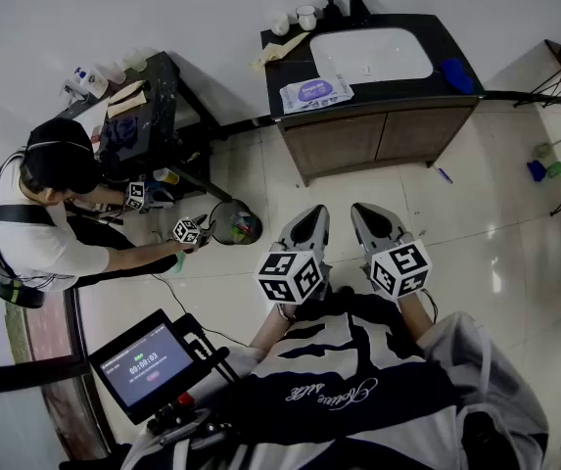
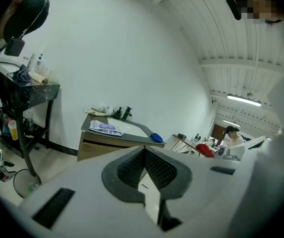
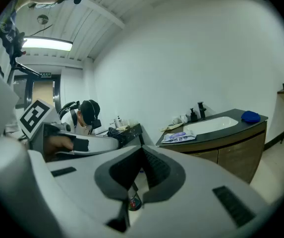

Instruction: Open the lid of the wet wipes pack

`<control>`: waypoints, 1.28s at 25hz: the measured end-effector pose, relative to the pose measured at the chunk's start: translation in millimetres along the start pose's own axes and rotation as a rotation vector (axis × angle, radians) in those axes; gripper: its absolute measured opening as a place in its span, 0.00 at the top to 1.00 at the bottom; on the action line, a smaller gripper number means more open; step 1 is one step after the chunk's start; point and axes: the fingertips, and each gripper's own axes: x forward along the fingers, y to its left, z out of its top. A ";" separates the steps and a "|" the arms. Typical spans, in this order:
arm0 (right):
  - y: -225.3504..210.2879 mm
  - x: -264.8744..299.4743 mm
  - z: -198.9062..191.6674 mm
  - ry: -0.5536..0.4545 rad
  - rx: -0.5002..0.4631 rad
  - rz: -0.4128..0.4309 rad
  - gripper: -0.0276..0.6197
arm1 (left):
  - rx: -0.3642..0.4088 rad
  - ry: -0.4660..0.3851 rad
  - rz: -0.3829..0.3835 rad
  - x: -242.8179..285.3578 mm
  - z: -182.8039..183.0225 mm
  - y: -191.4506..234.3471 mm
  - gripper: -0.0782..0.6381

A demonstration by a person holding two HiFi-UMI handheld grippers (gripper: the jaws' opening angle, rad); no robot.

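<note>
Found the wet wipes pack point(image 1: 316, 93) lying flat on the bench point(image 1: 407, 88), at the front left corner of its dark top, just left of the white sink point(image 1: 370, 57) and close to the front edge. Made out a purple oval point(image 1: 311, 90) on the pack's upper face. Could not judge the lid open or shut at that size.

Held the left gripper point(image 1: 312, 219) over the tiled floor point(image 1: 476, 223), in front of the bench's cabinet doors point(image 1: 378, 140) and well apart from the pack. Had its jaws pressed together at the tips, with nothing between them. Held the right gripper point(image 1: 367, 217) just beside it, level with it in the head view, likewise closed and empty. Pointed both towards the bench, with the pack in sight beyond the closed tips in the left gripper view and the right gripper view alike.

Saw a blue cloth point(image 1: 458, 74) near the right edge of the bench. Saw a black tap point(image 1: 357, 1) at the back edge, with a dark bottle point(image 1: 331, 8) and two white cups point(image 1: 305, 16) beside it towards the back left corner. Saw a pale paper strip point(image 1: 282, 49) by the left edge, behind the pack.

Noted another person point(image 1: 50, 213) off to the left, bent beside a black side table point(image 1: 158, 81), near a round bin point(image 1: 236, 225) on the floor. Noted a lit screen point(image 1: 146, 363) at the lower left of the head view.
</note>
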 end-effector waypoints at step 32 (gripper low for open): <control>-167.6 217.3 61.3 0.040 0.055 -0.135 0.96 | -0.006 0.167 -0.017 257.5 101.0 189.7 0.89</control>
